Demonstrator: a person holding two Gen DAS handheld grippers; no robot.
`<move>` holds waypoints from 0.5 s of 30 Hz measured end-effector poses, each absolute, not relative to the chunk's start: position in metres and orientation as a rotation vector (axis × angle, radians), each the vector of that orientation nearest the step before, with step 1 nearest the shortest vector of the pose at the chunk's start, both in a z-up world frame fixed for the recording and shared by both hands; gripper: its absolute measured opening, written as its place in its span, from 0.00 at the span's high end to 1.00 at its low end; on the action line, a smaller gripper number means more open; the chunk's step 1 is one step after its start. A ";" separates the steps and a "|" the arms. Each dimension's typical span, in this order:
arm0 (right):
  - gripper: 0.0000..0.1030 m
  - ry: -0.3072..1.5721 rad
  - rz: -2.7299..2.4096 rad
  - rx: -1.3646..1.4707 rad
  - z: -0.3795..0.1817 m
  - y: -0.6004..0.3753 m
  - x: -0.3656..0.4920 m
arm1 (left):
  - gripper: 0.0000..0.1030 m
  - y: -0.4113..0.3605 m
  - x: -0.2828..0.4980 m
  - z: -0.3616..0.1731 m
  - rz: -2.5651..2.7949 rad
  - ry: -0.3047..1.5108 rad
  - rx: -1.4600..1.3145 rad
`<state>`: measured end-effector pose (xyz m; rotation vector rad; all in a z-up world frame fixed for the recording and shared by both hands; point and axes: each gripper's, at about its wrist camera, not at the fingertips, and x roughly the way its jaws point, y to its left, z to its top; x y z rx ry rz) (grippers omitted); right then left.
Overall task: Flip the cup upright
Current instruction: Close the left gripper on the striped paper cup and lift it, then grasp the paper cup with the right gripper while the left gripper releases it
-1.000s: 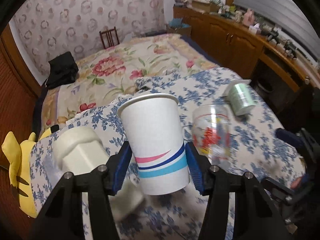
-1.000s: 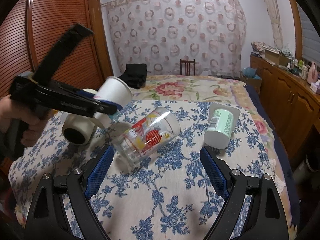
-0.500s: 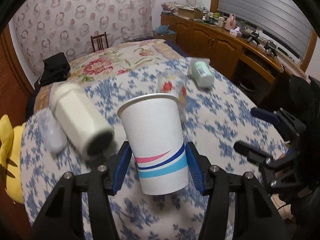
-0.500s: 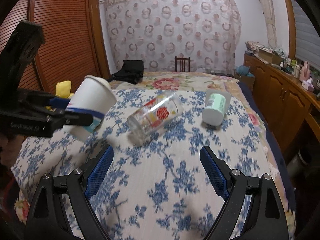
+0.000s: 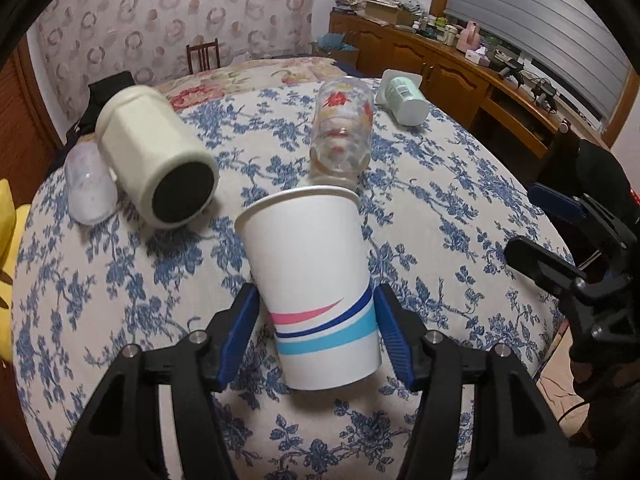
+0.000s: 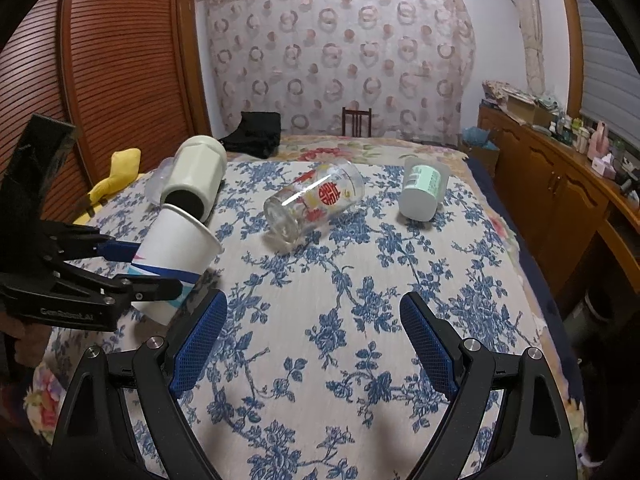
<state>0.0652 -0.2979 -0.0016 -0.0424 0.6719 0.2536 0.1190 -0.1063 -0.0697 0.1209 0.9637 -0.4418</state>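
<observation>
there, paper cup [image 5: 316,284] clamped in left gripper [image 5: 316,328] — right gripper [image 6: 314,344] agape, bare tablecloth [image 6: 360,280] between.

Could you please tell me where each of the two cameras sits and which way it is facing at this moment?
Left wrist: rides the left gripper, looking along its fingers across the table; fingers shut on the paper cup; right gripper at right edge.
Right wrist: rides the right gripper, open, facing the curtained wall; left gripper and cup at left.
Shared: paper cup, printed glass, cream mug, green cup, floral tablecloth.
</observation>
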 end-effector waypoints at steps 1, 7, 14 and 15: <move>0.13 0.672 0.253 -0.044 -0.002 -0.297 0.063 | 0.43 -0.105 0.117 -0.070 -0.441 0.958 0.119; 0.13 0.673 0.252 -0.059 0.000 -0.294 0.057 | 0.40 -0.101 0.111 -0.066 -0.460 0.952 0.089; 0.13 0.673 0.265 -0.065 0.006 -0.285 0.058 | 0.40 -0.081 0.097 -0.047 -0.470 0.892 0.007; 0.13 0.675 0.273 -0.065 0.008 -0.282 0.058 | 0.40 -0.077 0.095 -0.042 -0.467 0.879 -0.004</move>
